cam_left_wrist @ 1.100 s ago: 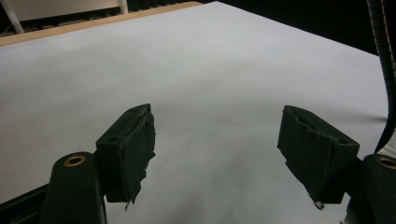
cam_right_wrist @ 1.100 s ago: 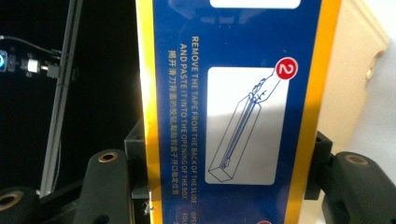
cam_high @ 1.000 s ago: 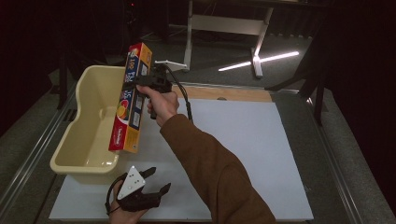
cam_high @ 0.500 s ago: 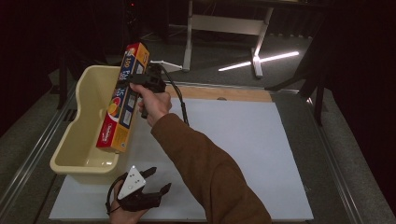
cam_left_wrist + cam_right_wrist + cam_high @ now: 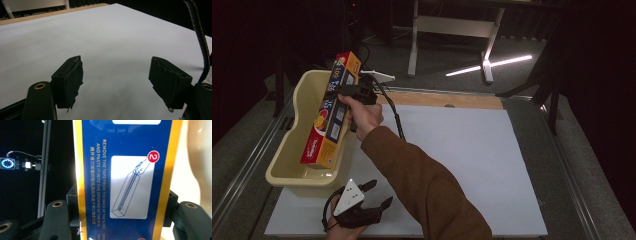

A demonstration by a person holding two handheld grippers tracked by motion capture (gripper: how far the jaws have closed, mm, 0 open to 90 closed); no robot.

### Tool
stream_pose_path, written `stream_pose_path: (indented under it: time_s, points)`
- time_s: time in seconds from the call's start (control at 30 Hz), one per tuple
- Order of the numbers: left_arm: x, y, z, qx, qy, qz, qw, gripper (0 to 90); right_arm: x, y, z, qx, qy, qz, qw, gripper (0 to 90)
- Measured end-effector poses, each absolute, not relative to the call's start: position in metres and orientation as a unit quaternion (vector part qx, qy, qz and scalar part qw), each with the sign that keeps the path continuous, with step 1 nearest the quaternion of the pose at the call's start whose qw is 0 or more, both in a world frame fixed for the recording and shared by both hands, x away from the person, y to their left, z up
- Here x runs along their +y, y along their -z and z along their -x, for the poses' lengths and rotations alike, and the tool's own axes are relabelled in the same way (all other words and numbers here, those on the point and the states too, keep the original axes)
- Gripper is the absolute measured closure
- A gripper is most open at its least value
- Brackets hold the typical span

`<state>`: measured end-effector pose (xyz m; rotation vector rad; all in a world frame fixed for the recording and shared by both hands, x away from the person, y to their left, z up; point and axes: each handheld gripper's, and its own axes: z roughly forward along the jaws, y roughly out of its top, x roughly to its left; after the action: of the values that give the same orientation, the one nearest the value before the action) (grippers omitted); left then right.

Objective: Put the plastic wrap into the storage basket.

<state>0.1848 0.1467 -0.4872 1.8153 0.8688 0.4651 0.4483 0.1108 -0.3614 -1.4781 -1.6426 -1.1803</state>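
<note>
A long red, yellow and blue carton (image 5: 331, 112) hangs tilted over the cream plastic tub (image 5: 294, 137), its lower end down inside the tub. My right gripper (image 5: 343, 91) is shut on the carton near its middle. The right gripper view has the carton's blue printed face (image 5: 125, 177) clamped between the two black jaws. At the table's near edge my left gripper (image 5: 374, 194) rests low over the white sheet, open. The left gripper view has nothing but white sheet (image 5: 112, 50) between the spread fingers.
The tub stands at the left edge of the white sheet (image 5: 472, 150) that covers the table. A wooden strip (image 5: 447, 100) runs along the sheet's far side. Dark floor and a table frame (image 5: 452, 30) lie beyond.
My right gripper has carried the carton left and down over the tub, so its lower end now dips inside. The left gripper has stayed in place.
</note>
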Motion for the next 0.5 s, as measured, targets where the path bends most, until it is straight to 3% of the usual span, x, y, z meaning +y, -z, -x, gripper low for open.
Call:
stream_pose_path:
  time_s: [0.5]
  points:
    - [0.15, 0.486, -0.185, 0.363, -0.194, -0.751, 0.517, 27.3, 0.132, 0.382, -0.446, -0.634, 0.426, 0.561, 0.32, 39.4]
